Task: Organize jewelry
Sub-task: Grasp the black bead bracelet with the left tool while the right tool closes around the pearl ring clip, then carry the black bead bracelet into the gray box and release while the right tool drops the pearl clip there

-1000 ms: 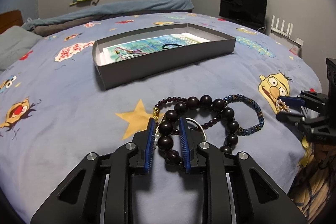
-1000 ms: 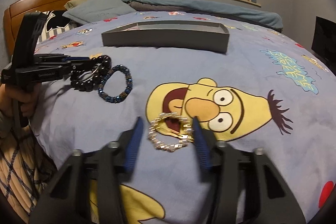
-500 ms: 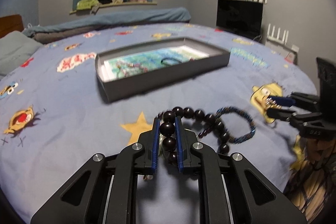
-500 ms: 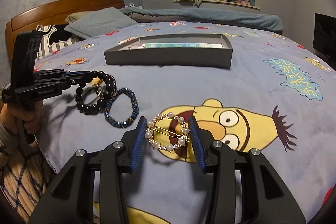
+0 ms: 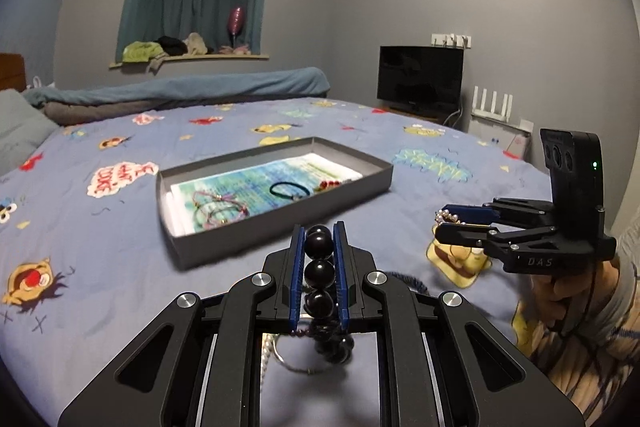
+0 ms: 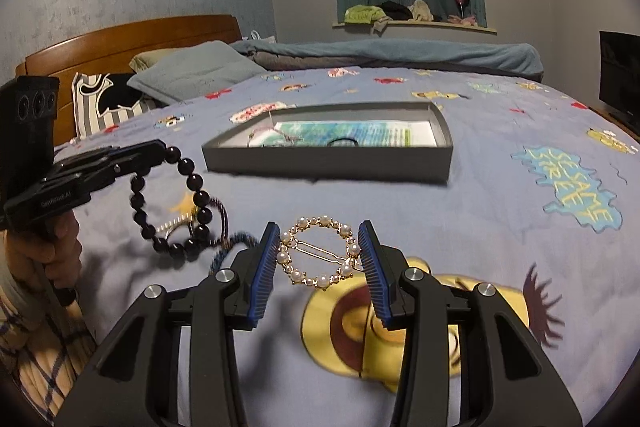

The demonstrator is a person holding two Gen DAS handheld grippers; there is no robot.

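Beads of a black bracelet (image 5: 319,273) are clamped between the blue pads of the left claw (image 5: 319,267), and the rest of the loop is seen hanging below it, lifted clear of the bed (image 5: 100,235); a silver ring (image 6: 176,229) dangles with the loop in the right wrist view. Nearer the foot of the bed than the gray tray (image 5: 280,227), a round pearl hair clip (image 6: 319,251) is gripped edge to edge by the right claw (image 6: 320,259), held above the yellow cartoon face (image 6: 384,327) printed on the sheet. A blue beaded bracelet (image 6: 230,247) is left lying on the sheet between the two claws. Farther on, the tray is set flat on the bed, lined with a blue-green printed sheet (image 5: 240,183); pink string bracelets (image 5: 216,211) are laid toward its left end and a black hair tie (image 5: 290,190) toward its middle. Beyond the tray, a rolled blue duvet (image 5: 192,89) is stretched along the far edge.
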